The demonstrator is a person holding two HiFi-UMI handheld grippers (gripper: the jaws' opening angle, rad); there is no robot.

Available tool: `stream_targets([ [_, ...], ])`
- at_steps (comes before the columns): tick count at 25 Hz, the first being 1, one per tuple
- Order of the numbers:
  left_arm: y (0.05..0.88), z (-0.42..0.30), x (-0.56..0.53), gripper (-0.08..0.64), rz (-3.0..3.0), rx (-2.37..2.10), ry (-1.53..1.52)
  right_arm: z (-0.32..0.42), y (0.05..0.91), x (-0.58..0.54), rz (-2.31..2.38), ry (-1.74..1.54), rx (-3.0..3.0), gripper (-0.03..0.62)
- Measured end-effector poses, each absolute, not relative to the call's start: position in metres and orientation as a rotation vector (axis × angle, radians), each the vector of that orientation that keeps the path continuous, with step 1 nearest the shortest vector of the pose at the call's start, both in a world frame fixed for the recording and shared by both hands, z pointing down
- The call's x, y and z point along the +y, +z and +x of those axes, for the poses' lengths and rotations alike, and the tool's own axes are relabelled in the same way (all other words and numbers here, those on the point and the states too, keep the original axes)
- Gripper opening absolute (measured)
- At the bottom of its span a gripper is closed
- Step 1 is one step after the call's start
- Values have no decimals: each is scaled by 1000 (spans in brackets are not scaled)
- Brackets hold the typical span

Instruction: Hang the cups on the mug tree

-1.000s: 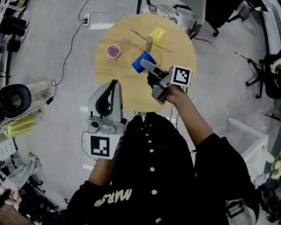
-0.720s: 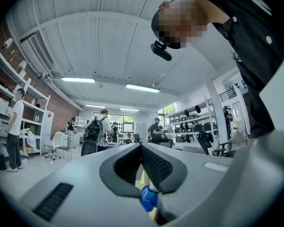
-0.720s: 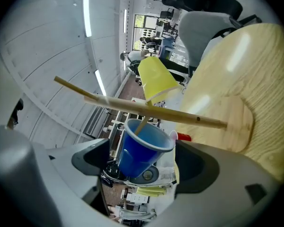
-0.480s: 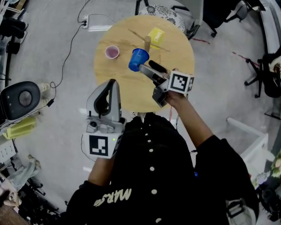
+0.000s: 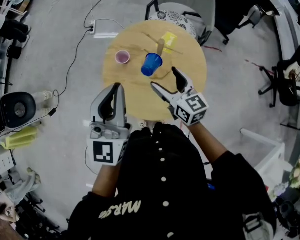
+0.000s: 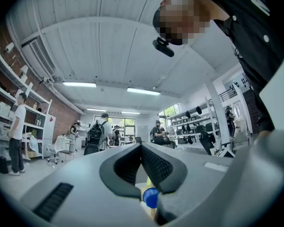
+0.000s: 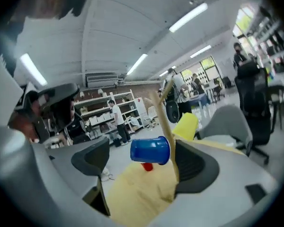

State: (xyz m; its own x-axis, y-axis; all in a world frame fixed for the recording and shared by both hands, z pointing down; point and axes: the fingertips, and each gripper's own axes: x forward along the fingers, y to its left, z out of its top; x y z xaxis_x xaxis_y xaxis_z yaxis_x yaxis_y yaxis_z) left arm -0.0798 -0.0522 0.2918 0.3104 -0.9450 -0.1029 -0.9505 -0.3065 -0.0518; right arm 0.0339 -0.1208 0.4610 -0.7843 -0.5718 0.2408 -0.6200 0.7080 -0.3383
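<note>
1. Grey concrete floor surrounds a round wooden table [image 5: 135,91]. A white power strip [image 5: 104,30] lies on the floor at the far left, and a grey chair [image 5: 190,4] stands at the table's far side.
2. On the left part of the table a pink cup [image 5: 122,57] stands upright by itself.
3. The left gripper [image 5: 118,87] hovers at the table's near-left edge, its jaws pressed together with nothing between them. Its cube carries a black-and-white square marker [image 5: 103,152], a pattern with no letters.
4. White lettering [image 5: 121,207] runs across the person's black shirt, upside down from above and too warped to read.
5. The blue cup [image 5: 151,64] hangs on its side from a peg of the mug tree [image 5: 160,46], a bare wooden post at the far middle of the table.
6. A yellow cup [image 5: 168,39] sits just right of the post; I cannot tell whether it hangs on a peg.
7. The right gripper [image 5: 163,78] is near the blue cup but apart from it. Its jaws are spread wide, have just been opening, and hold nothing. Its cube shows another square marker.
</note>
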Motion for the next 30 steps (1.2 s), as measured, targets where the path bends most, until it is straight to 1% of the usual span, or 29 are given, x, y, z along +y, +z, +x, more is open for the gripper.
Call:
stream_targets([
  [2, 290, -85, -48, -6, -2455, 1783, 84, 25, 447, -108, 976, 403, -2786, 422],
  [4, 287, -90, -44, -6, -2446, 1785, 92, 13, 436, -96, 944, 298, -2797, 422],
  [8, 281, -101, -37, -6, -2415, 1806, 113, -16, 411, -79, 878, 250, -2829, 409],
  [11, 279, -112, -30, -6, -2384, 1833, 118, -37, 414, -56, 801, 189, -2820, 406],
  [16, 282, -144, -20, -6, -2337, 1903, 101, -86, 433, -24, 651, 185, -2805, 403],
  [21, 291, -170, -13, -6, -2301, 1962, 79, -132, 449, -30, 584, 162, -2816, 400],
  [26, 300, -191, -12, -6, -2293, 1995, 59, -157, 479, -44, 631, 223, -2770, 400],
  [30, 314, -204, -19, -6, -2320, 1999, 45, -164, 522, -66, 756, 286, -2682, 400],
])
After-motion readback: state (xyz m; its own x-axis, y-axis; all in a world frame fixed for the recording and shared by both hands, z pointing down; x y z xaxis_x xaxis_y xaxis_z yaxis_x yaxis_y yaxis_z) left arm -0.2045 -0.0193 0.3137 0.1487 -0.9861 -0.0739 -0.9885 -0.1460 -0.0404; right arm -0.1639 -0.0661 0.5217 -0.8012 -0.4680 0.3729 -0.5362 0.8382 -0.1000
